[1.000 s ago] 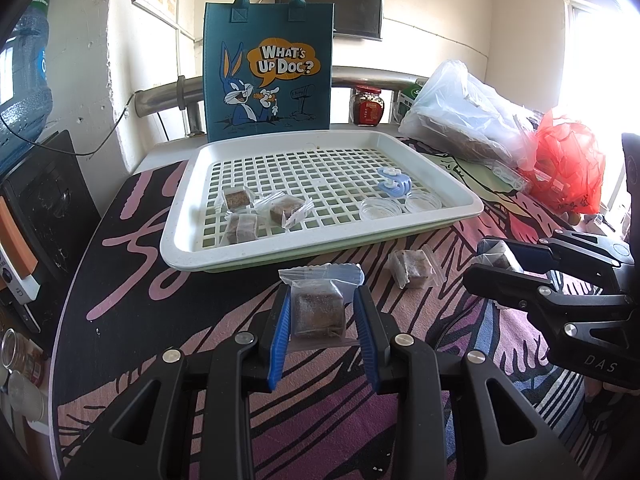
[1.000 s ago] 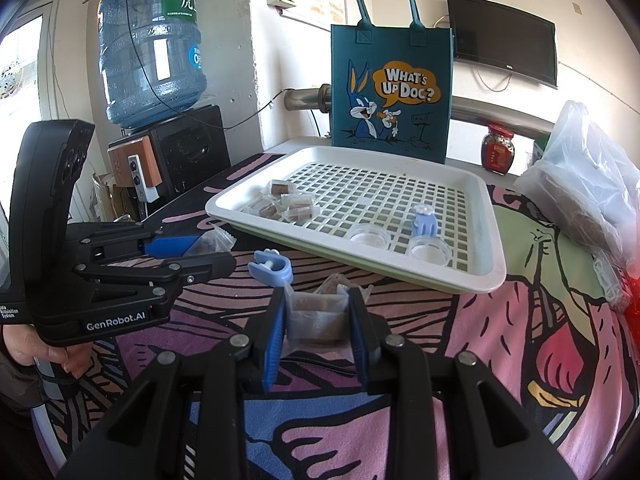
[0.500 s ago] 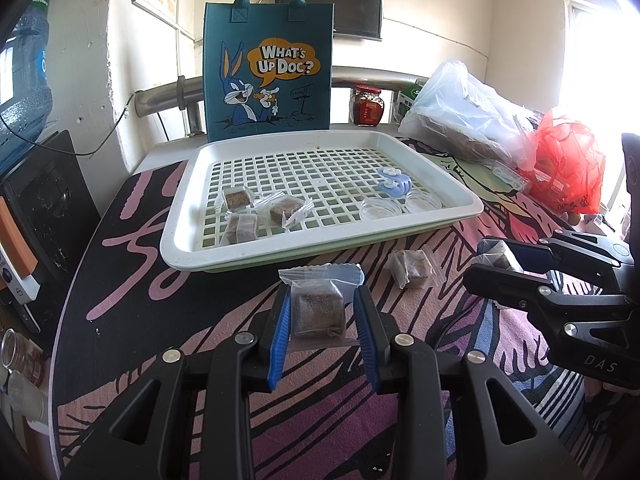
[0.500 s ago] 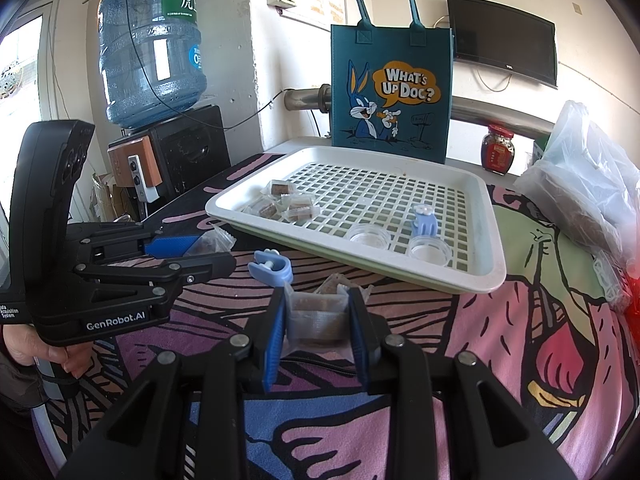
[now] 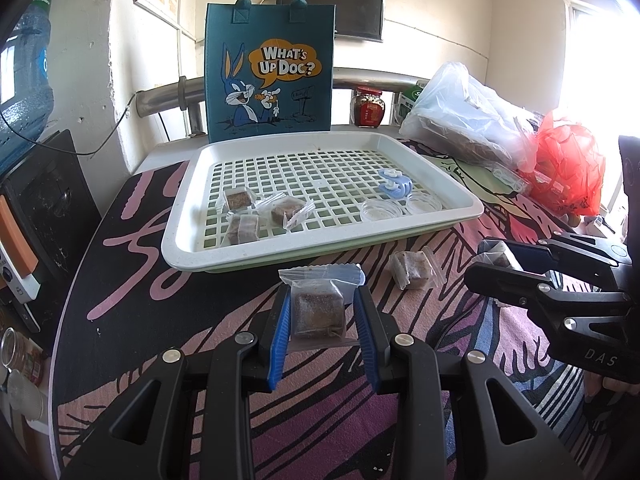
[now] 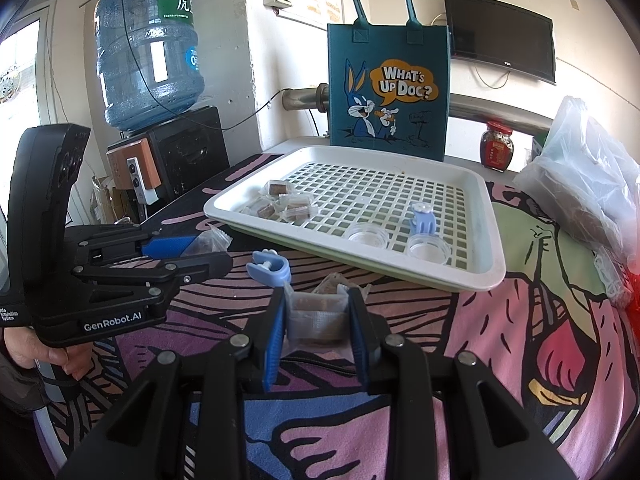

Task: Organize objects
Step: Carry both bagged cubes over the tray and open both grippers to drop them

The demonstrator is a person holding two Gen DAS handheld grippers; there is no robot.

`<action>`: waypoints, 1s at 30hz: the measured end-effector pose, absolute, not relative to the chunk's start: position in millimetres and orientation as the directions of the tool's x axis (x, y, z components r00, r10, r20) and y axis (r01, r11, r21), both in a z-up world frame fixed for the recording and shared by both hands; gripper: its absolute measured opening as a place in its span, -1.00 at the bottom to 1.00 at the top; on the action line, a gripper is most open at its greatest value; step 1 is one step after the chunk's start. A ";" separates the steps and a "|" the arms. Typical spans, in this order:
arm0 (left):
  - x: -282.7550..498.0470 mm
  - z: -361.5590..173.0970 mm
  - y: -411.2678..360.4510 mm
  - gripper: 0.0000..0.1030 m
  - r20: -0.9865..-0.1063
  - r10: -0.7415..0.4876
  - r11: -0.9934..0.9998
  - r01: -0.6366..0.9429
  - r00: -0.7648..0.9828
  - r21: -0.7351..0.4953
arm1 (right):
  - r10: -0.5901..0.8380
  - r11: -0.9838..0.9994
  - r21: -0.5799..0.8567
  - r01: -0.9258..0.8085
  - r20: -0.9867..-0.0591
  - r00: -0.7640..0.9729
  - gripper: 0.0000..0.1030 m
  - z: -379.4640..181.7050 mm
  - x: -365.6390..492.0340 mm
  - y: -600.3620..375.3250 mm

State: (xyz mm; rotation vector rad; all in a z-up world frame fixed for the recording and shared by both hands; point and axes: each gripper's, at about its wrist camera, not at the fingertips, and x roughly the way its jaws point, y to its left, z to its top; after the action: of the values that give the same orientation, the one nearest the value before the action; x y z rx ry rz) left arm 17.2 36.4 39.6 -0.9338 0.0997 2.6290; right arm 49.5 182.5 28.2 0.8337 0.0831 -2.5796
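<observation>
Mid-carry: left hand-held gripper (image 5: 320, 312) clamped on a bagged brown block (image 5: 319, 314), right hand-held gripper (image 6: 316, 320) likewise (image 6: 316, 316). Next, probably: lift over the tray (image 5: 180, 248) rim, release beside the other blocks.

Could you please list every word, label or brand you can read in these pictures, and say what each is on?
"WHAT'S UP DOC?" on the blue tote bag.
"GenRobot.AI" on the left gripper body.
"DAS" on the right gripper body.
"虎" on the water bottle green label; the rest is too small.
The red jar label is blurred.
</observation>
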 end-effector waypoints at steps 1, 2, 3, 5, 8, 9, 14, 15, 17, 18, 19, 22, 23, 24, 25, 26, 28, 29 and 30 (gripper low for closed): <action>16.9 39.2 35.7 -0.41 -0.625 0.302 -0.937 -0.345 -0.720 -0.055 | -0.380 -0.908 0.078 0.413 -0.572 -0.727 -0.44 28.2 48.8 183.2; 16.1 39.6 34.4 -0.41 -0.626 0.305 -0.937 -0.344 -0.718 -0.061 | -0.381 -0.908 0.083 0.411 -0.574 -0.725 -0.44 27.9 47.8 184.0; 15.2 39.6 32.3 -0.42 -0.627 0.309 -0.937 -0.341 -0.715 -0.072 | -0.381 -0.909 0.090 0.407 -0.576 -0.724 -0.44 27.5 46.6 185.1; 13.1 39.1 29.0 -0.42 -0.631 0.320 -0.936 -0.340 -0.707 -0.094 | -0.384 -0.911 0.110 0.398 -0.581 -0.718 -0.44 26.4 43.8 188.9; 10.3 38.5 24.2 -0.42 -0.637 0.335 -0.933 -0.337 -0.695 -0.123 | -0.393 -0.912 0.150 0.382 -0.590 -0.705 -0.44 23.7 38.0 195.4; 9.6 40.5 22.8 -0.42 -0.644 0.338 -0.932 -0.339 -0.686 -0.127 | -0.398 -0.911 0.169 0.375 -0.593 -0.700 -0.44 22.9 35.7 198.6; 5.0 70.4 6.9 -0.42 -0.609 0.353 -0.928 -0.349 -0.710 -0.130 | -0.404 -0.912 0.197 0.360 -0.595 -0.695 -0.44 33.9 34.5 213.6; 1.2 78.0 3.3 -0.42 -0.597 0.337 -0.933 -0.341 -0.727 -0.112 | -0.403 -0.912 0.197 0.359 -0.589 -0.701 -0.44 39.8 34.5 217.0; -11.2 88.3 -1.9 -0.42 -0.585 0.312 -0.942 -0.326 -0.749 -0.083 | -0.383 -0.921 0.178 0.346 -0.572 -0.725 -0.44 55.8 30.7 223.5; -19.6 91.5 -2.5 -0.42 -0.581 0.296 -0.945 -0.319 -0.758 -0.066 | -0.373 -0.925 0.168 0.340 -0.566 -0.735 -0.44 62.4 27.1 225.8; -30.0 92.5 -2.7 -0.42 -0.583 0.279 -0.950 -0.310 -0.763 -0.050 | -0.370 -0.926 0.164 0.339 -0.560 -0.741 -0.44 68.5 21.5 227.5; -61.8 85.2 -3.0 -0.42 -0.618 0.268 -0.954 -0.293 -0.739 -0.062 | -0.368 -0.928 0.180 0.325 -0.568 -0.736 -0.44 76.4 -3.7 229.3; -72.3 80.0 -2.8 -0.42 -0.631 0.265 -0.955 -0.287 -0.729 -0.070 | -0.363 -0.931 0.185 0.316 -0.579 -0.731 -0.44 75.8 -13.4 229.2; -80.3 74.5 -2.1 -0.42 -0.643 0.261 -0.957 -0.280 -0.720 -0.075 | -0.356 -0.933 0.189 0.305 -0.593 -0.722 -0.44 73.4 -25.5 228.5; -86.9 69.2 -1.4 -0.42 -0.654 0.258 -0.959 -0.273 -0.711 -0.081 | -0.349 -0.936 0.190 0.295 -0.606 -0.715 -0.44 69.3 -34.8 227.3; -92.6 63.5 -0.4 -0.42 -0.666 0.257 -0.960 -0.267 -0.701 -0.089 | -0.338 -0.940 0.191 0.281 -0.621 -0.708 -0.44 64.5 -43.3 226.2; -100.7 53.8 4.6 -0.42 -0.683 0.251 -0.961 -0.263 -0.687 -0.088 | -0.320 -0.947 0.193 0.258 -0.653 -0.686 -0.44 51.7 -59.3 224.9; -102.3 50.7 8.0 -0.42 -0.684 0.247 -0.960 -0.270 -0.686 -0.076 | -0.312 -0.949 0.191 0.249 -0.667 -0.677 -0.44 45.7 -64.7 223.9; -102.3 49.0 11.0 -0.42 -0.683 0.249 -0.958 -0.280 -0.686 -0.068 | -0.302 -0.952 0.187 0.241 -0.681 -0.667 -0.44 39.3 -69.9 222.7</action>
State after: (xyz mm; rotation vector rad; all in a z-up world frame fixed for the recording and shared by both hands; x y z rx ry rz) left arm -102.3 11.0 49.0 -1.0631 0.0600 2.6461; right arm -69.9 222.7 39.3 1.0924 -0.1157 -2.6220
